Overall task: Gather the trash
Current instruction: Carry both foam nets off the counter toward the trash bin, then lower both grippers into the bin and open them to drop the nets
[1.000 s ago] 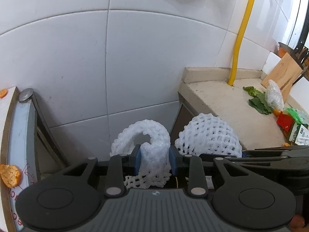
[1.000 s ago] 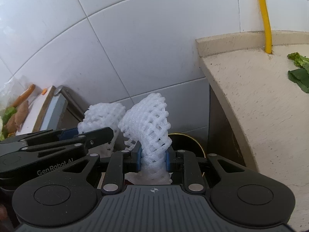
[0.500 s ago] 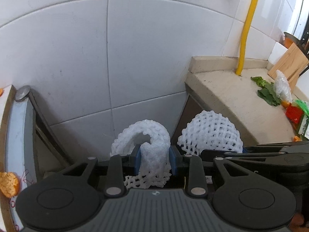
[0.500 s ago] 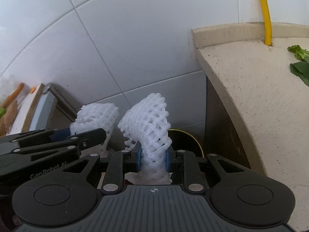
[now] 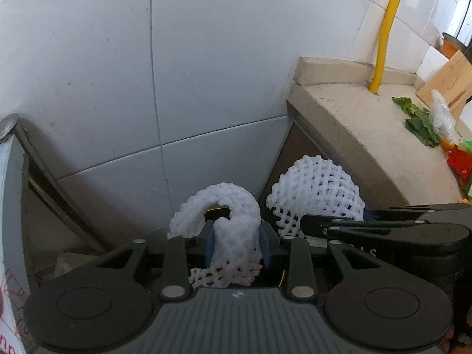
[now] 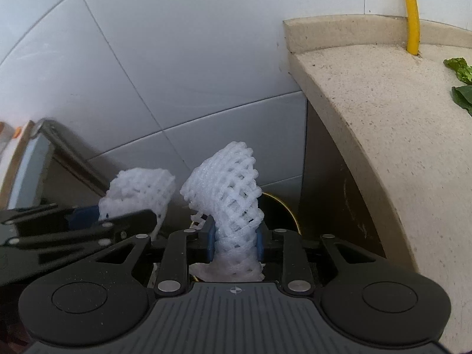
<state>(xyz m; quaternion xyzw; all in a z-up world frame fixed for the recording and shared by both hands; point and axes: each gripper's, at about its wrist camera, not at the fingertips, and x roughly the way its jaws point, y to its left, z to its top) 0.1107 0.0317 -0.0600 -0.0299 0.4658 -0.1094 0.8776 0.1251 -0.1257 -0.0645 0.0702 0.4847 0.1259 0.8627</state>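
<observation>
While each gripper pinches a white foam net low in its frame, the right gripper [image 6: 234, 243] has jaws opening around its net [image 6: 227, 188]; the left gripper [image 5: 236, 246] clamps the other net [image 5: 233, 230]. Both look featherlight, soft and springy, best pinched mid-body.

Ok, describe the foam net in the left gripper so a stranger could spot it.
Below the white tiled wall, beside the stone counter, two white foam nets sit side by side. Yours is the left net, pinched in the left gripper's blue pads and curled into a hook; its neighbour is a rounded dome.
</observation>
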